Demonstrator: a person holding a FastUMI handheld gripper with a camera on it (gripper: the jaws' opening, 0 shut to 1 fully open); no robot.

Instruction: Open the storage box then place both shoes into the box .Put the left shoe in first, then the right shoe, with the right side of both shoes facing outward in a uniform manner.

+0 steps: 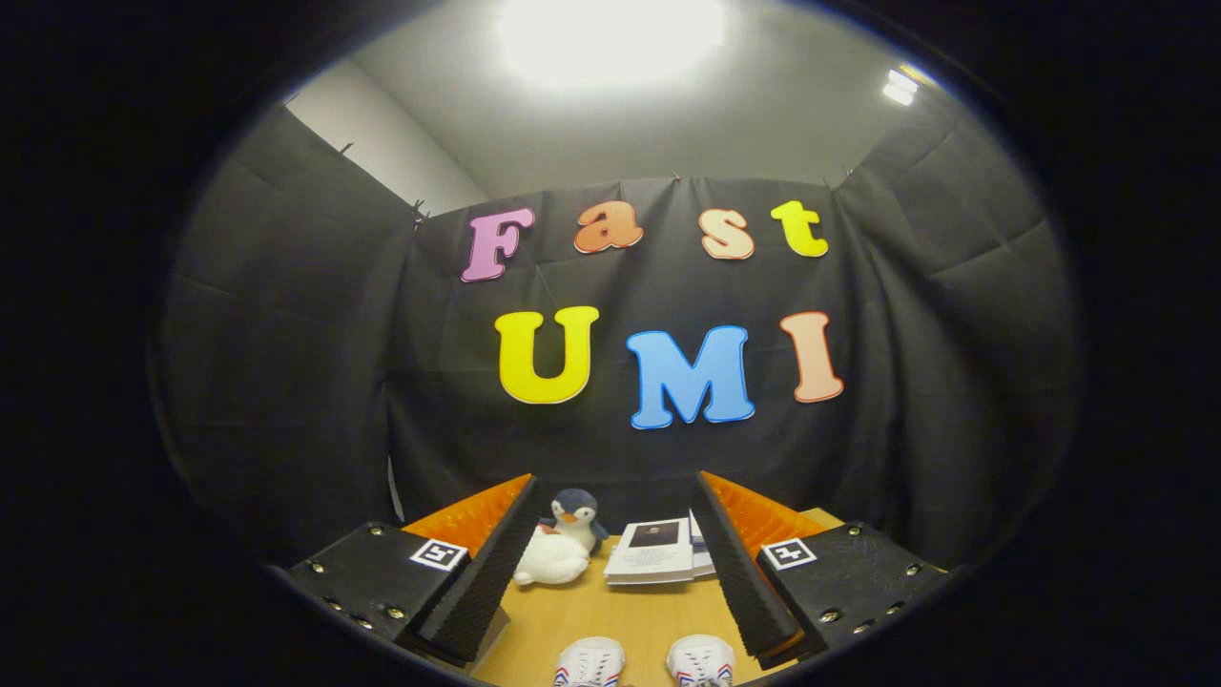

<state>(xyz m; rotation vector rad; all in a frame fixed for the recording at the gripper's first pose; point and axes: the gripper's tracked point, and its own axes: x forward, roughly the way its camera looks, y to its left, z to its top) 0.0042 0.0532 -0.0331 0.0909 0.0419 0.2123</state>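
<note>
The hand-held gripper sits at the bottom centre of the frame, level and aimed at the booth wall, its two ribbed fingers spread wide with nothing between them. Two white shoes with red and blue striping lie side by side on the wooden table at the very bottom edge, toes showing in the gap between the fingers, near their base. Beyond the fingers, lower centre, a plush penguin sits just left of a stack of booklets, both close to the wall. From this angle I cannot place the storage box. Judgement: the task stands at its first step, the box not yet opened. To do it well, locate the box before lowering, approach its lid edge squarely with the fingers kept apart, and lift without dragging the box. Avoid sweeping across the shoes, since their orientation matters for placement.
</note>
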